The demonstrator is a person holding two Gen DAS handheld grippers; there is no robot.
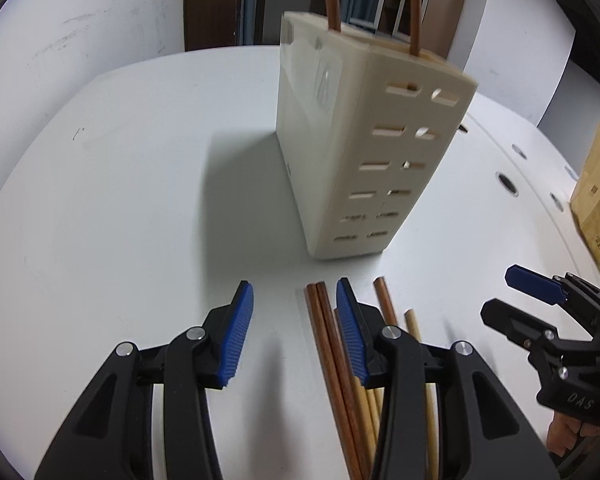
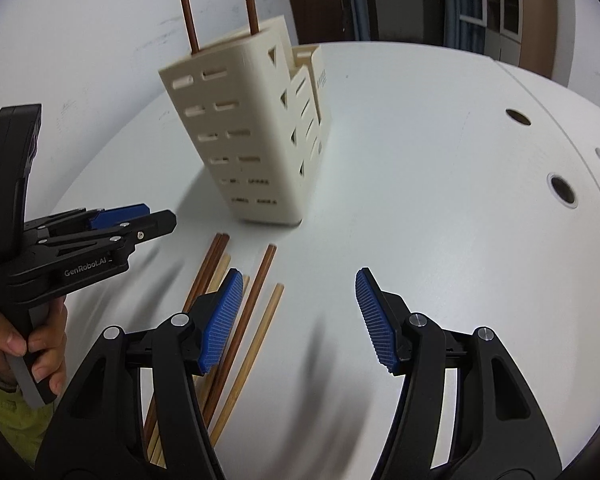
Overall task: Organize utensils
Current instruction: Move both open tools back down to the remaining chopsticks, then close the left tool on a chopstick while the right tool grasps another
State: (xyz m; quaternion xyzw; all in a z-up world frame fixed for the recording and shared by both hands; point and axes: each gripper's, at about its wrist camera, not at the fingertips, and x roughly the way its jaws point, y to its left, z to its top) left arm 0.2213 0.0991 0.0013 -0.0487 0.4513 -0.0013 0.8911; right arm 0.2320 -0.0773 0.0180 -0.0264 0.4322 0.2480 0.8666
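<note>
Both the left gripper and right gripper hang half-open, jaws empty; loose chopsticks lie beside them, so a close could scatter the pile.

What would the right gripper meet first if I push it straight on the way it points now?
Probably bare white tabletop. The right gripper has open, empty jaws; the brown and tan wooden chopsticks lie by its left pad, and the cream slotted plastic utensil holder stands further left. Depth is uncertain.
</note>
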